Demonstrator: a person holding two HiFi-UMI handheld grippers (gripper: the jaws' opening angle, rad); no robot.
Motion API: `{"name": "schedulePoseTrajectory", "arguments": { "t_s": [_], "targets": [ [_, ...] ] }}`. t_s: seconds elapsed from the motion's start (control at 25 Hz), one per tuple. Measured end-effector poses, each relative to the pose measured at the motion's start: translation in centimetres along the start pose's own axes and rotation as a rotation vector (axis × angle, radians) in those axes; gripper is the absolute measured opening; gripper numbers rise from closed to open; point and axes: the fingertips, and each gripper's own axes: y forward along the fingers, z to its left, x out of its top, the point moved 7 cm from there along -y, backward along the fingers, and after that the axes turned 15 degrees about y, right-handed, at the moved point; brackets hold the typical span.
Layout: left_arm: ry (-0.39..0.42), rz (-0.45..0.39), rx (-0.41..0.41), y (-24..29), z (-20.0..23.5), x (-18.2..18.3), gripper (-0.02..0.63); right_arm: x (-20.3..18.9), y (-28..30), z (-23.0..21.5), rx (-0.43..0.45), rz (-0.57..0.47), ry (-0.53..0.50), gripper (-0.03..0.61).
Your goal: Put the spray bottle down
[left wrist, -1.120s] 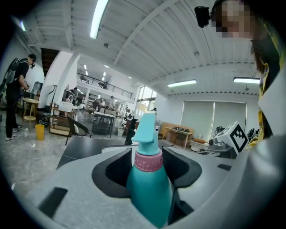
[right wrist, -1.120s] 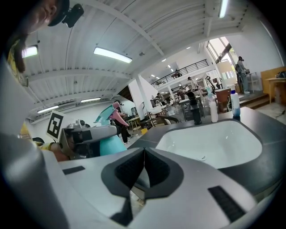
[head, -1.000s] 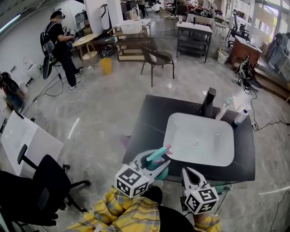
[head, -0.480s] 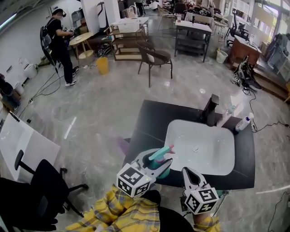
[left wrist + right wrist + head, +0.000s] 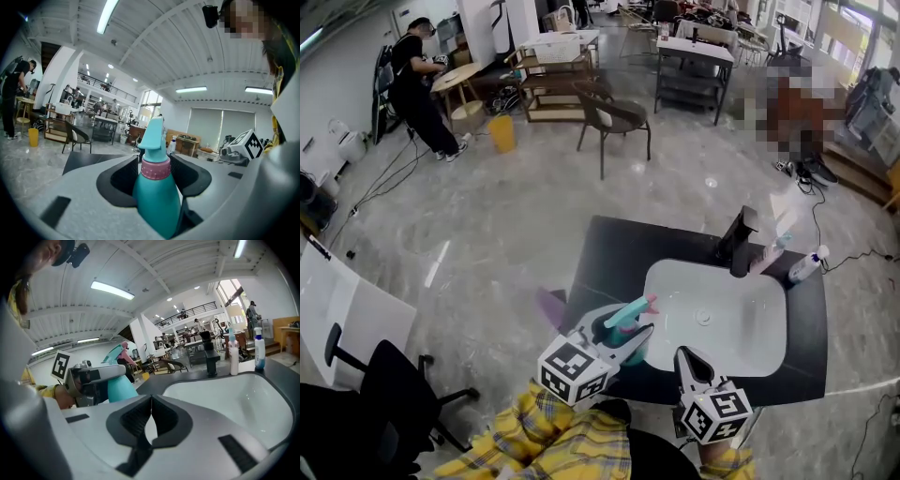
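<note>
At the desk's [image 5: 605, 253] seven-o'clock edge, the left gripper [image 5: 637, 332] has its fingers clamped on the spray bottle [image 5: 157, 197]. At its three o'clock, the right gripper [image 5: 151, 414] has its fingers pressed together, empty.

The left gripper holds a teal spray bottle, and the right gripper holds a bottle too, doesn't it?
Not quite. The left gripper does hold the teal spray bottle, but the right gripper holds nothing: the right gripper view shows its jaws closed together and empty.
</note>
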Motion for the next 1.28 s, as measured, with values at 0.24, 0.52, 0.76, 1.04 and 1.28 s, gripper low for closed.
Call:
{"name": "schedulePoseTrajectory", "arguments": {
  "t_s": [0.24,0.52,0.76,1.04,1.28],
  "targets": [
    [0.000,0.000,-0.007,0.9,2.5,-0.2,0.204,0.9,2.5,0.0,-0.004,0.003,-0.008,0.006],
    [0.002,0.011,0.024,2.3,4.9,-0.8,0.204,2.7,5.0,-0.6,0.025,-0.004,-0.023,0.006],
    [-0.008,0.027,0.090,3.2,5.8,-0.5,0.204,4.3,5.7,-1.3,0.058,0.014,-0.046,0.006],
    [0.013,0.054,0.143,4.1,6.2,-0.9,0.204,5.2,6.1,-2.4,0.081,0.029,-0.043,0.006],
    [0.011,0.063,0.177,4.5,7.2,-1.4,0.204,5.4,6.8,-2.7,0.098,0.048,-0.041,0.006]
  ]
}}
